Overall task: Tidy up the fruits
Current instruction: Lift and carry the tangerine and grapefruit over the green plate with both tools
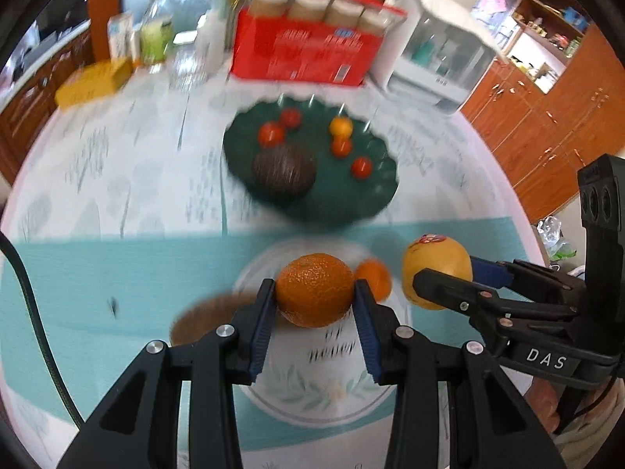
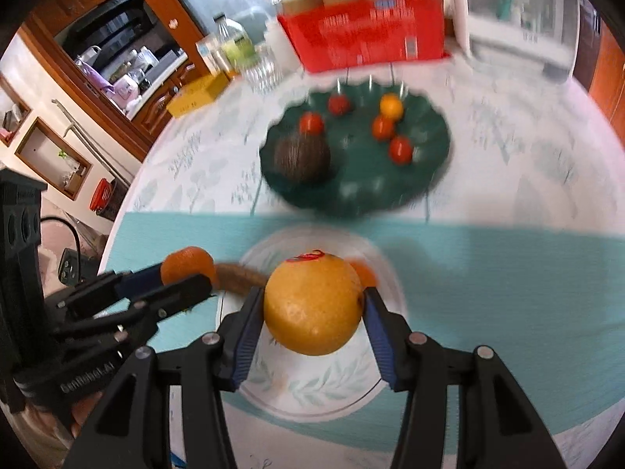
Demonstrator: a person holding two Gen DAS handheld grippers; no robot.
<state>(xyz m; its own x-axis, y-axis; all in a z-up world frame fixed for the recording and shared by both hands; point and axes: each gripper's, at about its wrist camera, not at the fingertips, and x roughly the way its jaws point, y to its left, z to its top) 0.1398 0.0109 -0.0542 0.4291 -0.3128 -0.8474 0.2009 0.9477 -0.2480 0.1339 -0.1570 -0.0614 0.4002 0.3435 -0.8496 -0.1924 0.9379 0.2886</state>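
**Both grippers hold fruit above the white plate**

The left gripper (image 1: 314, 299) sits low in the centre of its own view, its blue pads pressed on either side of a mandarin (image 1: 314, 289), jaws narrowed to the fruit's width. The right gripper (image 2: 312, 308) does likewise in its view with a larger yellow orange (image 2: 312, 305) bearing a red sticker on top, jaws a little wider. Both fruits sit in the frame over a white floral plate (image 1: 312, 398) on a teal mat (image 1: 117, 273). One more small orange fruit (image 1: 375, 277) shows behind the mandarin, over the plate. Above, mid-frame, a dark green scalloped dish (image 1: 351, 199) carries small red and orange fruits and a dark round one. A red box (image 1: 308, 51) stands at the top.
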